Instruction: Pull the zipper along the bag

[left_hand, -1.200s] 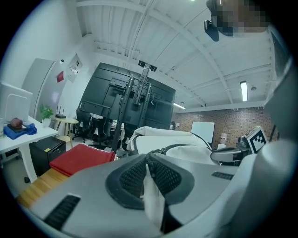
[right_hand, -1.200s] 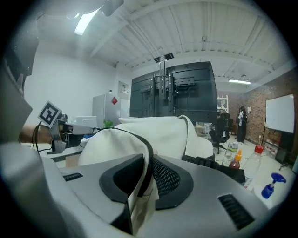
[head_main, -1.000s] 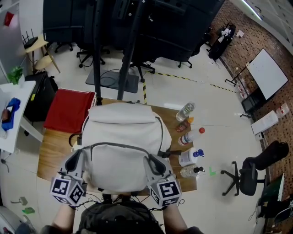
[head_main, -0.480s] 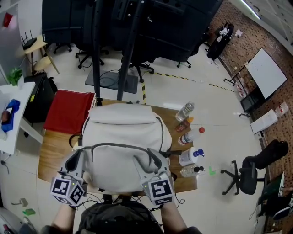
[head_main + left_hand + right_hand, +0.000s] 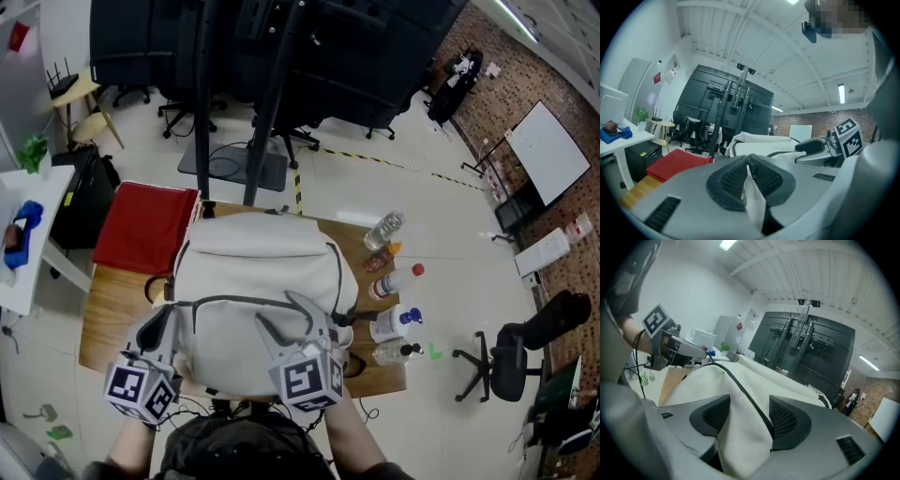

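Observation:
A white backpack lies on the wooden table, with a dark zipper line arcing across its near part. At the bag's near left corner my left gripper is shut on a fold of white bag fabric, pinched between its pads. My right gripper sits over the near middle of the bag. Its jaws have just been opening and now stand wide apart. In the right gripper view a ridge of bag fabric and the zipper line run between the pads.
Several bottles and a spray bottle stand on the table's right side. A red mat lies at the left, past the table. A black stand rises behind the table, and an office chair stands at the right.
My right gripper has slid left along the bag's near edge, rolled, and spread its jaws wide. The left gripper has stayed put, still pinching the fabric.

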Available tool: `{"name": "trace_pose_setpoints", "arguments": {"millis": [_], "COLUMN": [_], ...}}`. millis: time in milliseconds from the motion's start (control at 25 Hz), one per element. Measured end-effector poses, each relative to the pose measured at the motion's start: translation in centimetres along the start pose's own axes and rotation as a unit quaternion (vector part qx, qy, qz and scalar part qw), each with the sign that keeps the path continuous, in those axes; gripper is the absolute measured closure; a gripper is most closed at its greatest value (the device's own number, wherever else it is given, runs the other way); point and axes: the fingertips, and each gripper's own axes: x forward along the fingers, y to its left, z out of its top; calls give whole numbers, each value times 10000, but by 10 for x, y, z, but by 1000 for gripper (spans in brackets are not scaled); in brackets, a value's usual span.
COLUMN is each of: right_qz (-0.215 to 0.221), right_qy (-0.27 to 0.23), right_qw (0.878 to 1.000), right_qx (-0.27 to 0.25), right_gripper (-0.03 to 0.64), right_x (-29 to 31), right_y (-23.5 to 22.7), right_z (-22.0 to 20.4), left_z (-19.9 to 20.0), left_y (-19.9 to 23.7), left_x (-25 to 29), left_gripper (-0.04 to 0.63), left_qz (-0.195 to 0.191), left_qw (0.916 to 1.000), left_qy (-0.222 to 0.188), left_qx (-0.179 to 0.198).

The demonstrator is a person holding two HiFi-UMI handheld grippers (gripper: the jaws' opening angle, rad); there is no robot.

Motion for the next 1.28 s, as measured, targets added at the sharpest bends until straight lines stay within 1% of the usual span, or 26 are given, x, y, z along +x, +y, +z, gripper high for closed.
{"name": "trace_pose_setpoints", "arguments": {"millis": [280, 600, 960, 1040, 1160, 1280], "right_qz": [172, 231, 469, 519, 515, 564], "right_qy": [368, 462, 879, 947, 904, 776], "right_qw": [9982, 9962, 9836, 9799, 9802, 9849], "right_qx": [-439, -707, -1500, -1675, -1683, -1440], "right_gripper": [359, 387, 513, 530, 539, 541], "right_x": [12, 13, 13, 13, 12, 11], "right_y": [2, 6, 14, 15, 14, 12], "right_z": [-5, -7, -13, -14, -11, -9], "left_z": [-1, -1, 2, 1, -2, -6], "left_y": [2, 1, -2, -2, -1, -1], "left_x": [2, 2, 4, 4, 3, 2], "left_gripper": [563, 563, 563, 563, 563, 563], "left_qz": [-17, -14, -17, -8, 21, 42], "left_qw": [10000, 10000, 10000, 10000, 10000, 10000], "left_qy": [15, 3, -41, -33, 0, 46], "left_qx": [-13, -15, -9, -17, -44, -71]}}
